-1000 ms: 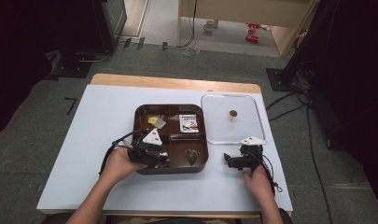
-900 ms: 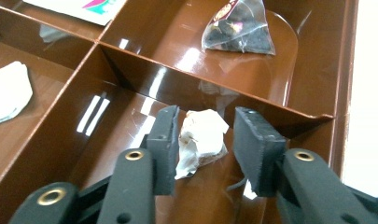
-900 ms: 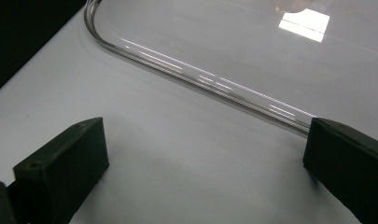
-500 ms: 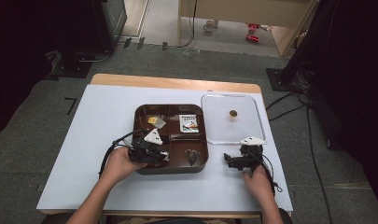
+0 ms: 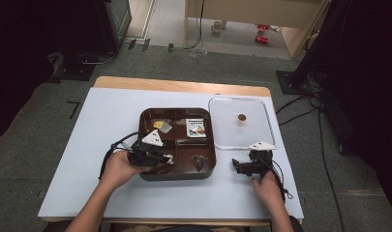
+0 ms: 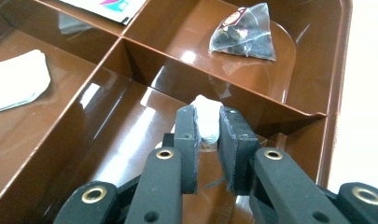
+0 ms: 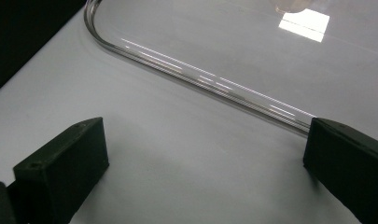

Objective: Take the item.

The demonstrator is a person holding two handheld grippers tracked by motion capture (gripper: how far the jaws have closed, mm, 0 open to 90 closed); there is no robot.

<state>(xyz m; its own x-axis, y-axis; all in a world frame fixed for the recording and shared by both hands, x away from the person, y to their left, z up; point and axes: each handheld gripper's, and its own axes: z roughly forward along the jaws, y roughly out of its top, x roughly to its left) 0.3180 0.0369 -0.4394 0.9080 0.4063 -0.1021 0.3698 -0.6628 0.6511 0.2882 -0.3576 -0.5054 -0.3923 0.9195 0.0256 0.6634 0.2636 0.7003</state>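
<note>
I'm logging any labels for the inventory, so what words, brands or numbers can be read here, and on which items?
None can be read.
Printed packet in the brown tray: coloured print, too small and blurred.
Pyramid tea bag: round tag, marks illegible.
White piece clamped in the left gripper: no text visible.
Clear lid near the right gripper: no text.

Brown four-compartment tray on white table. Small white packet clamped between left gripper jaws, over near-left compartment. Dark pyramid tea bag lies in near-right compartment. Clear lid flat, just right of tray, small brown knob at centre.
</note>
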